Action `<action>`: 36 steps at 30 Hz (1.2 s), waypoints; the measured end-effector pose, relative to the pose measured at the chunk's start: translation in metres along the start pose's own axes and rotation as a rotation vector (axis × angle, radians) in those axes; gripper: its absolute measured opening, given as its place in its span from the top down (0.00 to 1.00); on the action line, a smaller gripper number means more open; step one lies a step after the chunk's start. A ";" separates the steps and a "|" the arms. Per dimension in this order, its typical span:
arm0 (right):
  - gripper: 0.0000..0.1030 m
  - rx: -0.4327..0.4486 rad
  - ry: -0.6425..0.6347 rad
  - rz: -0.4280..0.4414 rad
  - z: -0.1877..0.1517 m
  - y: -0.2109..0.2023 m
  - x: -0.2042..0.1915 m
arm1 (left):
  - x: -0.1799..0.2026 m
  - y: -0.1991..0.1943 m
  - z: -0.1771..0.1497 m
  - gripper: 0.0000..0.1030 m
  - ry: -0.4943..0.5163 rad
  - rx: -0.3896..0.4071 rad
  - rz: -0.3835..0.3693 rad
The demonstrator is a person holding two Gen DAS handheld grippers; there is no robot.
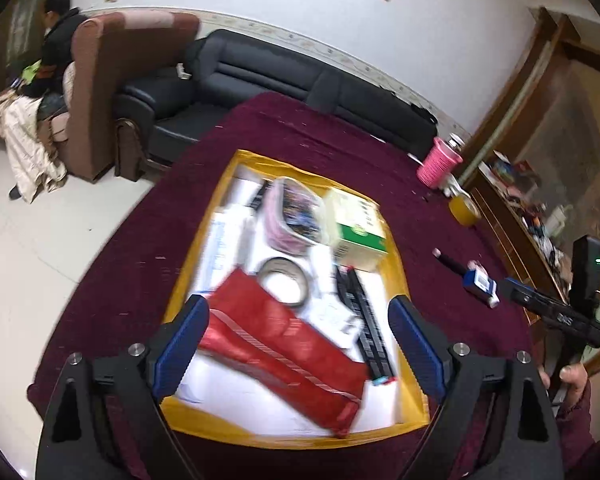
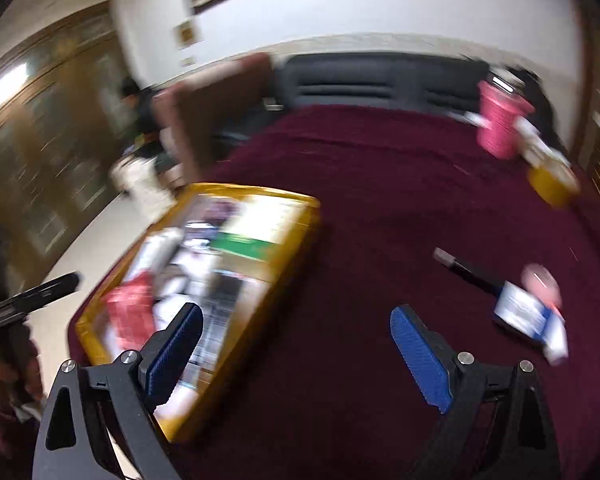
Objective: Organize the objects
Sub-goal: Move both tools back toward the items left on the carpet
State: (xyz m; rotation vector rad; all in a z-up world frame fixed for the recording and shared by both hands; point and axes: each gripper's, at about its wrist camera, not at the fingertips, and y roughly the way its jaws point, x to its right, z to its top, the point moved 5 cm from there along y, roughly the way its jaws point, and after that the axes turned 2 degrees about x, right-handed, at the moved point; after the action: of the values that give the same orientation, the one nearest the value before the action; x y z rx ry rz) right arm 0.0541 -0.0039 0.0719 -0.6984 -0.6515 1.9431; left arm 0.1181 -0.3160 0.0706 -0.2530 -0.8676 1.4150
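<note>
- On maroon tablecloth [image 1: 148, 248]: yellow tray [image 1: 204, 264], crowded; red pouch [image 1: 284, 348] lying diagonally, tape ring [image 1: 286, 280], green-white box [image 1: 358, 232], black strips [image 1: 366, 320].
- Beside tray, right: pen [image 1: 452, 264], blue-white packet [image 1: 480, 282], pink cup [image 1: 438, 162].
- Left gripper [image 1: 298, 344] and right gripper [image 2: 296, 354]: spread wide, empty.

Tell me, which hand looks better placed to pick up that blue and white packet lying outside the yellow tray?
Probably the right. The open right gripper faces bare cloth near the blue and white packet; the open left gripper hovers over the yellow tray.
</note>
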 end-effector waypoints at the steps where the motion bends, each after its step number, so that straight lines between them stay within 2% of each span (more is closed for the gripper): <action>1: 0.05 -0.001 0.039 -0.023 -0.005 -0.004 0.020 | 0.013 0.003 0.000 0.12 0.021 -0.007 -0.011; 4: 0.05 0.009 0.156 -0.082 -0.018 -0.021 0.077 | 0.047 0.012 -0.002 0.12 0.076 -0.027 -0.046; 8: 0.05 0.041 0.254 -0.153 -0.036 -0.058 0.132 | 0.093 0.030 -0.010 0.12 0.140 -0.073 -0.100; 11: 0.05 0.052 0.309 -0.194 -0.051 -0.068 0.168 | 0.130 0.044 -0.020 0.12 0.199 -0.114 -0.142; 15: 0.05 0.056 0.353 -0.216 -0.065 -0.077 0.195 | 0.180 0.064 -0.040 0.12 0.291 -0.177 -0.185; 19: 0.05 0.084 0.337 -0.206 -0.049 -0.070 0.203 | 0.210 0.077 -0.057 0.12 0.328 -0.219 -0.212; 24: 0.05 0.106 0.328 -0.157 0.002 -0.023 0.221 | 0.223 0.077 -0.068 0.12 0.304 -0.239 -0.231; 28: 0.05 0.039 0.387 -0.043 0.022 0.020 0.228 | 0.214 0.067 -0.070 0.12 0.300 -0.233 -0.191; 31: 0.04 -0.109 0.408 0.173 0.011 0.045 0.199 | 0.204 0.064 -0.067 0.12 0.285 -0.232 -0.169; 32: 0.04 -0.174 0.421 0.324 0.001 0.049 0.179 | 0.201 0.065 -0.067 0.12 0.279 -0.234 -0.165; 33: 0.04 -0.192 0.425 0.399 -0.004 0.047 0.168 | 0.198 0.068 -0.066 0.12 0.270 -0.240 -0.161; 34: 0.04 -0.192 0.418 0.441 -0.007 0.042 0.159 | 0.196 0.072 -0.066 0.12 0.256 -0.250 -0.160; 36: 0.04 -0.135 0.373 0.412 -0.010 0.021 0.152 | 0.195 0.080 -0.068 0.12 0.238 -0.269 -0.174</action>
State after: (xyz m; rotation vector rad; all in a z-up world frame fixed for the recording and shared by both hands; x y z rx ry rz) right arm -0.0116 0.1250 0.0195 -1.3269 -0.4305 2.0664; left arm 0.0862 -0.0982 0.0468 -0.5268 -0.8594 1.0808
